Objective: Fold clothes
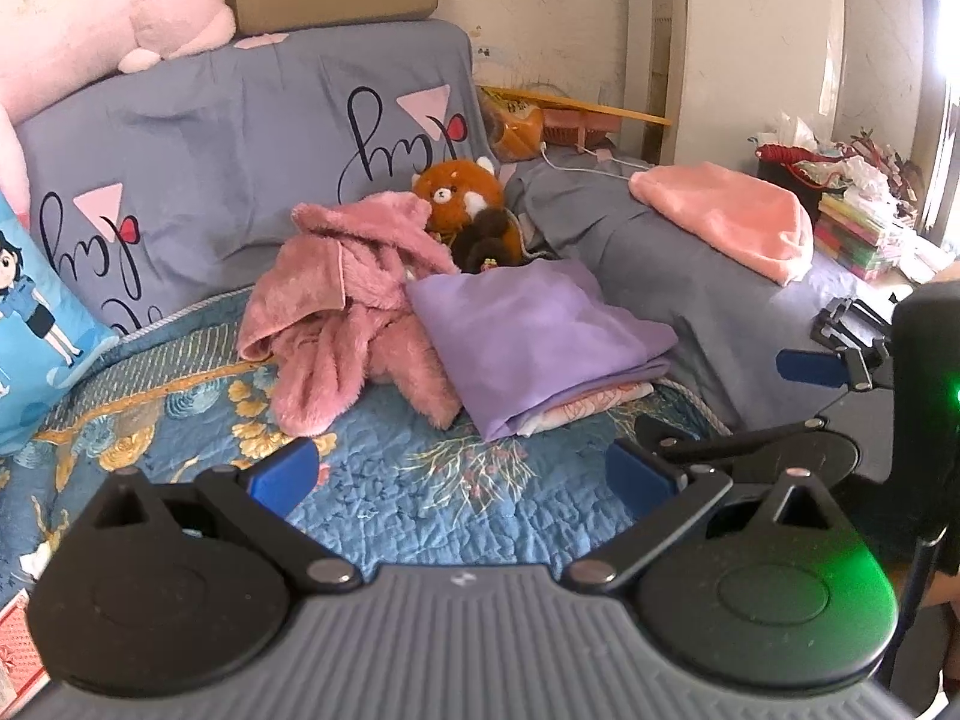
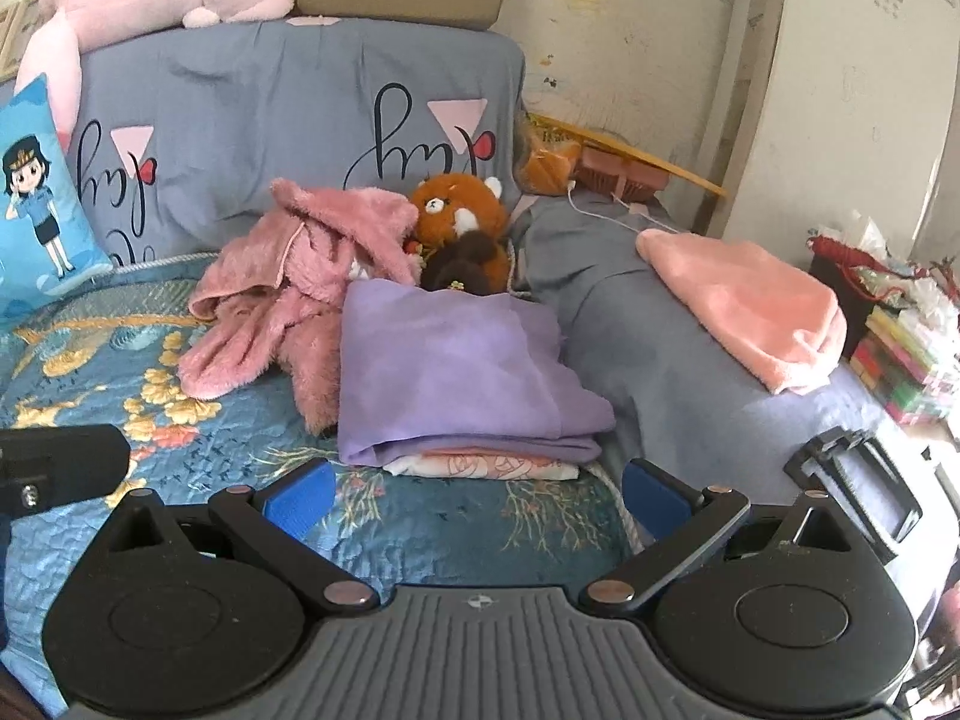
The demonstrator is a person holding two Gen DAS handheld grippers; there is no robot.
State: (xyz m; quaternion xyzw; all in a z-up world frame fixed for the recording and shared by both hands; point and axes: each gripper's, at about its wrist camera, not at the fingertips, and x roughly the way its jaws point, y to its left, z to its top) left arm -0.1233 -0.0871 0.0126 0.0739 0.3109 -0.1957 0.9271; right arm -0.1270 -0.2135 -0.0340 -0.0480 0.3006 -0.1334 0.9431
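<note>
- Left gripper (image 1: 462, 477) and right gripper (image 2: 477, 495): jaws spread wide, nothing in them, both hovering over bare blue quilt (image 2: 180, 420).
- Folded purple cloth (image 2: 456, 384) lies just ahead on a floral piece, near the quilt's right edge.
- Rumpled pink fuzzy robe (image 2: 288, 282) touches its left side.

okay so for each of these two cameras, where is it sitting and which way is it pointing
Left wrist: rides the left gripper, open, facing the sofa; right gripper intrudes at right.
Right wrist: rides the right gripper, open, facing the sofa from further right; a dark part of the other rig shows at left.
Shared: purple folded garment, crumpled pink fleece.
</note>
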